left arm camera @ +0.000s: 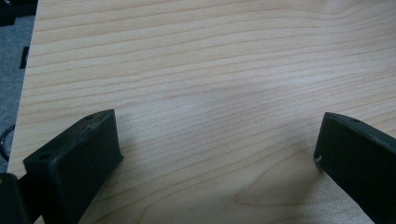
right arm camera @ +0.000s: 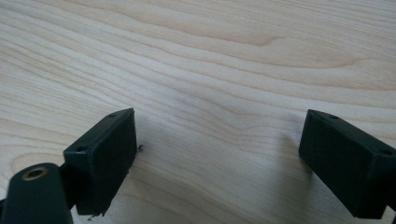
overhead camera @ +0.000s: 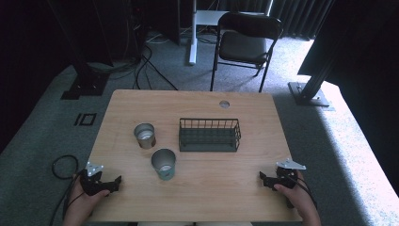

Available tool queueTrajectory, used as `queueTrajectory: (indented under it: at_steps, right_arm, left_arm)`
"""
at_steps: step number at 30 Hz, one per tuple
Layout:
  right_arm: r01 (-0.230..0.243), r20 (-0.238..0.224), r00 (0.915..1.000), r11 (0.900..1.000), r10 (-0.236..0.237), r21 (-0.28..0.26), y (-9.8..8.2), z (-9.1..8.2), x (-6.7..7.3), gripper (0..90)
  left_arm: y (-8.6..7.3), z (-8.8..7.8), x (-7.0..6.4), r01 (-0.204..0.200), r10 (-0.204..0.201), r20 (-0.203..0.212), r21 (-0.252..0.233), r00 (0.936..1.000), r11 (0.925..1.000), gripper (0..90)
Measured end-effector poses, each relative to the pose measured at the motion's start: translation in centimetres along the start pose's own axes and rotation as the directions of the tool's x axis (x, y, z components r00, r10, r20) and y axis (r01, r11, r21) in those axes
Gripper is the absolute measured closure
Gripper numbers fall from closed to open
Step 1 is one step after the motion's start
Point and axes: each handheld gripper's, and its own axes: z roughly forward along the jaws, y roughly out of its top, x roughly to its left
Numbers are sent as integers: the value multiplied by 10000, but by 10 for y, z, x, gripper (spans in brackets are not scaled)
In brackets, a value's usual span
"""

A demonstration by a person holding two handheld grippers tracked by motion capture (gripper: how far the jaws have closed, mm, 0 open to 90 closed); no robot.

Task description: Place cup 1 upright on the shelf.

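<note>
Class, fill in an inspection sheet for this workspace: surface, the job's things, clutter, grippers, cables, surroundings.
Surface: wooden table, bare grain under both grippers.
Job's things: two metal cups, upright, left of a wire basket.
Clutter: nothing seen.
Grippers: left gripper and right gripper open, low at the near corners, holding nothing.
Cables: a black cable loops on the carpet.
Surroundings: folding chair, dark curtains.

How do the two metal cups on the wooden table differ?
The teal-sided metal cup stands nearer the person; the plain silver metal cup stands farther back and to its left. The teal-sided cup looks slightly larger and is closer to the left gripper. Both stand upright, mouths open, left of the dark wire basket, untouched.
</note>
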Motion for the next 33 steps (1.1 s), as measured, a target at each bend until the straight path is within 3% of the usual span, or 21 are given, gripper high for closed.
queueTrajectory:
  at_steps: [24,33]
  right_arm:
    - [56,-129,9999,9999,-57,-89,6,3,3,112]
    - [349,-346,9988,9991,-358,-245,16,1,10,112]
  left_arm:
    - [0,0,0,-7,7,-1,7,10000,10000,8]
    - [0,0,0,-5,5,0,4,10000,10000,8]
